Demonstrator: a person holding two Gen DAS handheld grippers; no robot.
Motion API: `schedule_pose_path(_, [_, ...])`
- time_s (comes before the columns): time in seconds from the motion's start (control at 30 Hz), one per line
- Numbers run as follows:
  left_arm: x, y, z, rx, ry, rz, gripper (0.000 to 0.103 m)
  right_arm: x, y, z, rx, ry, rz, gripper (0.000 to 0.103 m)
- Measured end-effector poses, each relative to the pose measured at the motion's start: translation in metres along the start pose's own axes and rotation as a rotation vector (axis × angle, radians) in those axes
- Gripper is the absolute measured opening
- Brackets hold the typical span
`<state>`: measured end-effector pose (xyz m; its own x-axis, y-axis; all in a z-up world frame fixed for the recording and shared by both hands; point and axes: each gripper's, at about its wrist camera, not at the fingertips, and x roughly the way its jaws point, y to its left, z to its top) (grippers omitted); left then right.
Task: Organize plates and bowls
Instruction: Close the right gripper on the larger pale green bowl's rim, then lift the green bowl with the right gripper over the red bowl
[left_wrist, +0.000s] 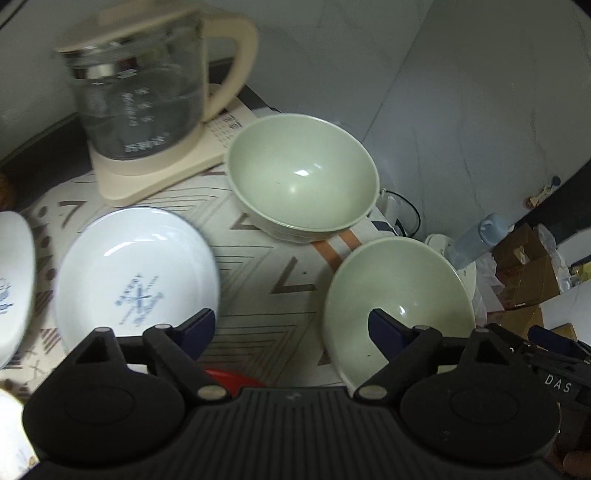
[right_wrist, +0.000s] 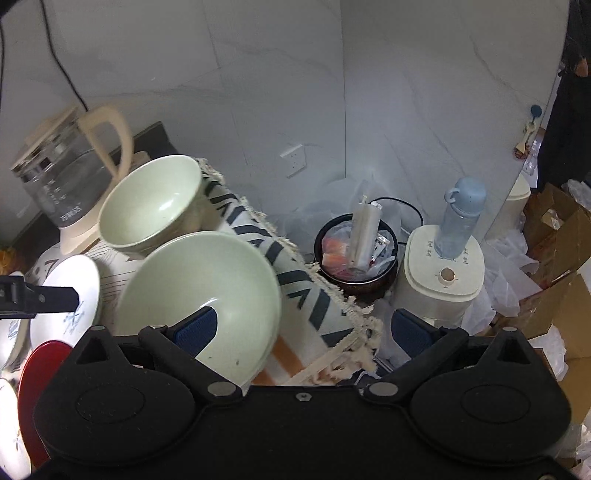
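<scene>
Blue-padded jaws on my left gripper (left_wrist: 291, 325) are spread wide, gripping nothing; the right pad hangs over the near green bowl (left_wrist: 399, 306), though I can't tell if it touches. My right gripper (right_wrist: 303, 328) is wide open too, its left pad over that same bowl (right_wrist: 207, 295), its right pad out past the table edge, nothing held.

Both bowls are smooth, glossy, pale green and round; the far green bowl (left_wrist: 303, 173) sits upright near the kettle base. Left of them lies a white plate (left_wrist: 136, 277), shallow and shiny, with a blue printed emblem in its middle, lettering too blurred for me to read. Another white plate (left_wrist: 14, 280) pokes in at the left edge. A red plate (right_wrist: 40, 373) shows in the right wrist view.

They all rest on a woven tablecloth (left_wrist: 258, 295) with brown zigzag lines and a fringed hem. Behind stands a glass kettle (left_wrist: 136, 92) with cream handle and base, white markings illegible. "DAS" reads on the gripper body at right. Beyond the table: a blue-capped bottle (right_wrist: 460, 218) atop a cream appliance (right_wrist: 439, 273).
</scene>
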<state>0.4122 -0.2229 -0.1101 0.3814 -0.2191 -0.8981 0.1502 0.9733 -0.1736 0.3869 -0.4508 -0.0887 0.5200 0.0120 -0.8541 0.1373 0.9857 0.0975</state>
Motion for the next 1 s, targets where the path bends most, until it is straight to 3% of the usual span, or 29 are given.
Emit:
schedule_pose_path(0.13, [0.02,-0.009,0.003,0.014,0.034,-0.013,0.075,0.012,-0.007,0.0,-0.004,0.018,0.017,0.093])
schedule_pose_path(0.37, [0.05,-0.019,0.011,0.043,0.089,0.015,0.068,0.036,-0.012,-0.001,0.018,0.076,0.061,0.087])
schedule_pose_path(0.57, [0.063,-0.022,0.015,0.054,0.113,0.007,0.053,0.055,-0.006,0.0,0.021,0.106,0.106,0.078])
schedule_pose_path(0.67, [0.072,-0.02,0.016,0.032,0.149,-0.008,0.046,0.061,-0.004,0.002,0.015,0.113,0.139,0.066])
schedule_pose_path(0.73, [0.074,-0.019,0.015,0.019,0.156,-0.002,0.036,0.066,-0.002,0.002,-0.002,0.125,0.147,0.054])
schedule_pose_path(0.8, [0.075,-0.017,0.015,0.003,0.153,-0.007,0.022,0.071,-0.003,0.002,0.007,0.153,0.172,0.031])
schedule_pose_path(0.9, [0.076,-0.015,0.013,-0.014,0.162,-0.032,0.008,0.077,-0.006,-0.002,0.026,0.181,0.221,0.019])
schedule_pose_path(1.0, [0.07,-0.018,0.011,-0.007,0.154,-0.031,0.006,0.077,-0.004,-0.006,0.036,0.184,0.242,0.014])
